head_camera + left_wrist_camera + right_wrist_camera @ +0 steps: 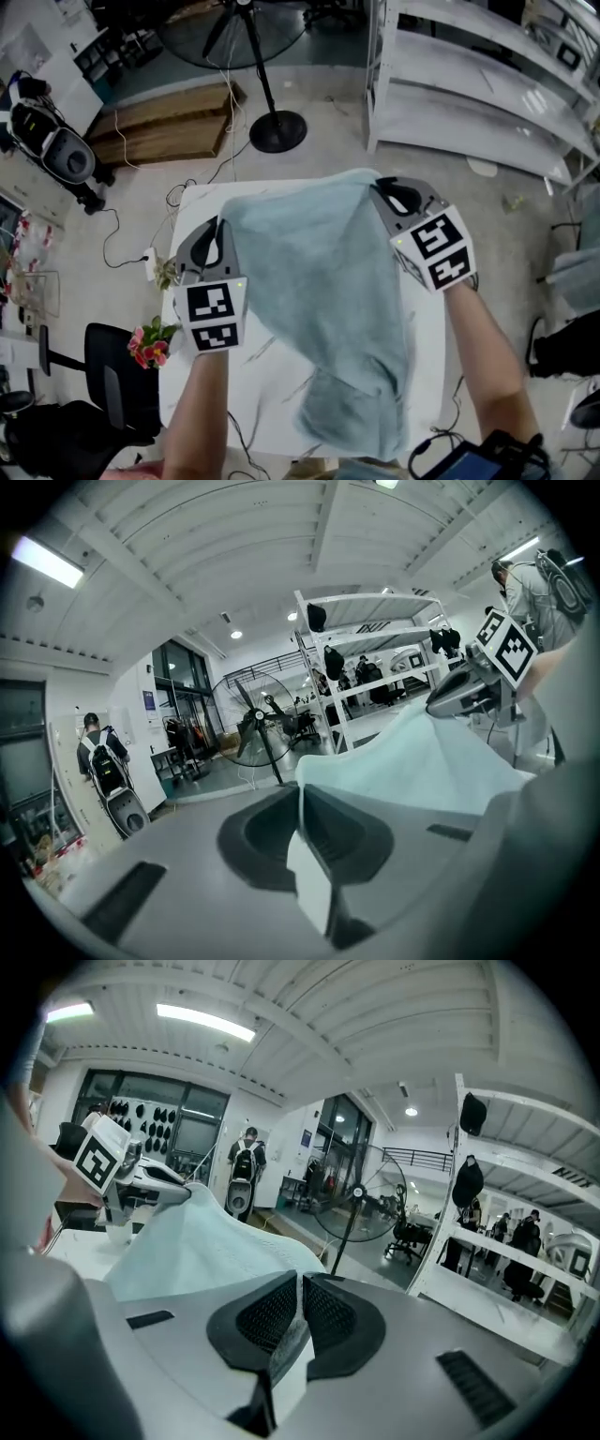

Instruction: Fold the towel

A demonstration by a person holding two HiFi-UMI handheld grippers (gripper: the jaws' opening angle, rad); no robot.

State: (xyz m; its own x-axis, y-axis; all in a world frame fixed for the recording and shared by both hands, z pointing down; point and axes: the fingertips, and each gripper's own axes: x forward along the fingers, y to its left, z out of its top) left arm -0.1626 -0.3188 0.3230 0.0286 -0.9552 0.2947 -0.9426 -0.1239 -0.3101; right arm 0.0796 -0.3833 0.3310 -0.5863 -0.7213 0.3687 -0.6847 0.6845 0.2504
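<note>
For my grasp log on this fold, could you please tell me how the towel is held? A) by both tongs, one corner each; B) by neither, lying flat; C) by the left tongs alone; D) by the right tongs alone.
A: the left tongs and the right tongs are each shut on a corner of the towel.

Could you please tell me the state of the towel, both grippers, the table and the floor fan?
towel: lifted, stretched between both grippers, lower end bunched on the table.
left gripper: shut on the towel's edge.
right gripper: shut on the towel's edge.
table: partly covered by the towel.
floor fan: upright on the floor beyond the table; whether it is running cannot be told.
</note>
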